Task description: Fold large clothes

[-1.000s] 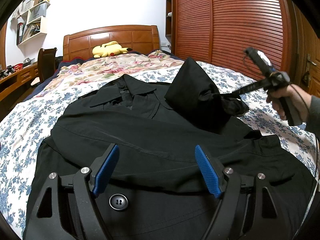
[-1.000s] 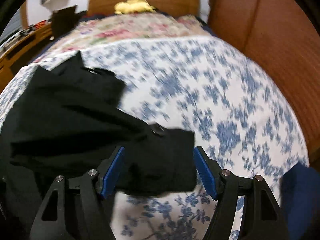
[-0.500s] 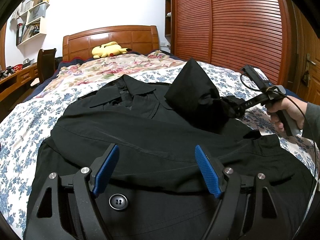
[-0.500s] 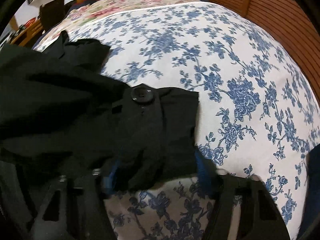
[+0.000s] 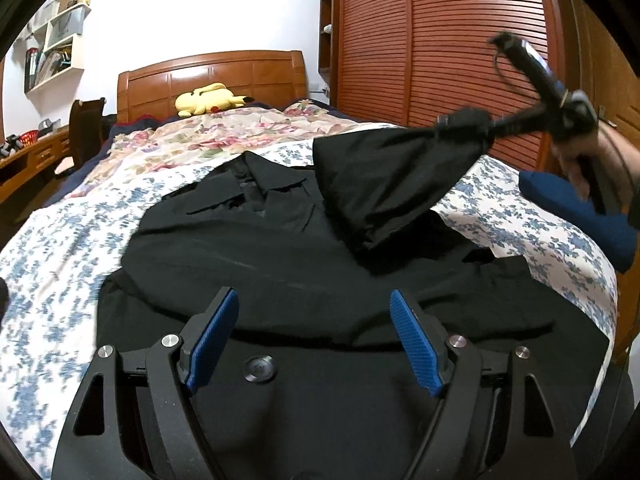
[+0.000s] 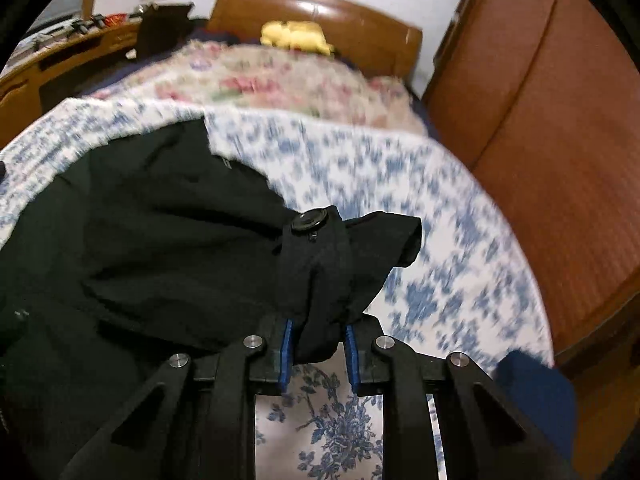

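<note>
A black coat (image 5: pixel 304 264) lies spread on the bed (image 5: pixel 60 248), collar toward the headboard, its lower part already doubled up toward the chest. The right hand-held gripper (image 6: pixel 318 350) has just been closing, and its blue pads now pinch the buttoned cuff of the sleeve (image 6: pixel 316 264) — from the left wrist view that sleeve (image 5: pixel 384 184) hangs as a slack, bunched cone lifted clear of the body of the coat. The left hand-held gripper (image 5: pixel 314 338) hovers low over the near fold with its jaws wide apart and nothing between them; a large button (image 5: pixel 261 369) sits just below it.

The cloth looks soft and fairly weighty: it drapes and sags rather than holding a line, so a one-point pinch at the cuff will likely let the rest of the sleeve trail and twist. The cuff itself is a sound place to hold — layered and stitched, less likely to slip than plain cloth. Carrying the sleeve across the chest should go best slowly, laid down flat. The right wrist view is blurred, so how deep the cuff sits between the pads is hard to judge. For the body, the folded edge or shoulder seam seems the better purchase.
</note>
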### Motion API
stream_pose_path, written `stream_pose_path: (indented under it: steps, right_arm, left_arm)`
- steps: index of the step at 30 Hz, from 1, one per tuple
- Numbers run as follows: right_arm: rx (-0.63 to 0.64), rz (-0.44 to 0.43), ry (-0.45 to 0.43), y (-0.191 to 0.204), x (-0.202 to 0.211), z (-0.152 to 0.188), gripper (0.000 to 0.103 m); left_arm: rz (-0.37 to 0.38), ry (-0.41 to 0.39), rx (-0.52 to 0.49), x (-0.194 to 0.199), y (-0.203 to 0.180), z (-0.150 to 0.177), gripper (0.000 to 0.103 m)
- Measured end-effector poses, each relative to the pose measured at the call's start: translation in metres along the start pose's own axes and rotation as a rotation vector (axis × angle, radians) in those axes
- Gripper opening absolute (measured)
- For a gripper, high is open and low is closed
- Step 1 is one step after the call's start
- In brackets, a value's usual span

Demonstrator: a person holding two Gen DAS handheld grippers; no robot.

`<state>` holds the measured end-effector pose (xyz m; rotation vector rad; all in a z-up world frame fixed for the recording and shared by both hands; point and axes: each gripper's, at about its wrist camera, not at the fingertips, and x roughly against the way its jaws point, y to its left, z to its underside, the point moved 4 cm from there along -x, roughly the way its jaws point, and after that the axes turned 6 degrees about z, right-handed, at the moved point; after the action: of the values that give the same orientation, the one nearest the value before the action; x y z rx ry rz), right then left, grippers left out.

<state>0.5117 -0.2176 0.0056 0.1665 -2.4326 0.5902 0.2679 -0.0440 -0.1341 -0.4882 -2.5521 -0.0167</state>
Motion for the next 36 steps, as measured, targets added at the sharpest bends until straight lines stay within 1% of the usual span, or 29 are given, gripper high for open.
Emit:
stream_pose_path:
  steps: [5, 8, 12, 18, 24, 29, 33, 34, 36]
  right_arm:
    - [0.027, -0.003, -0.116, 0.024, 0.050, -0.021, 0.021]
    - [0.043, -0.019, -0.174, 0.042, 0.076, -0.029, 0.021]
    - [0.080, -0.053, -0.227, 0.071, 0.109, -0.027, 0.021]
    - [0.137, -0.145, -0.282, 0.116, 0.144, -0.021, 0.021]
    - [0.210, -0.256, -0.288, 0.147, 0.153, -0.008, 0.021]
    - [0.236, -0.336, -0.267, 0.162, 0.149, 0.003, 0.021]
    - [0.242, -0.387, -0.244, 0.168, 0.146, 0.000, 0.021]
    - [0.242, -0.398, -0.238, 0.168, 0.141, -0.012, 0.021]
    - [0.236, -0.426, -0.229, 0.170, 0.138, -0.016, 0.023]
  left_arm:
    - [-0.013, -0.023, 0.040, 0.031, 0.022, 0.002, 0.079]
    - [-0.027, -0.035, 0.051, 0.048, 0.034, 0.001, 0.079]
    - [-0.049, -0.055, 0.069, 0.066, 0.049, -0.001, 0.079]
    - [-0.086, -0.076, 0.094, 0.093, 0.073, 0.000, 0.079]
    - [-0.140, -0.083, 0.107, 0.109, 0.094, 0.007, 0.079]
    - [-0.154, -0.088, 0.131, 0.116, 0.110, 0.008, 0.079]
    - [-0.164, -0.098, 0.146, 0.120, 0.120, 0.008, 0.079]
    - [-0.166, -0.100, 0.150, 0.122, 0.123, 0.009, 0.079]
    - [-0.175, -0.104, 0.162, 0.125, 0.130, 0.009, 0.079]
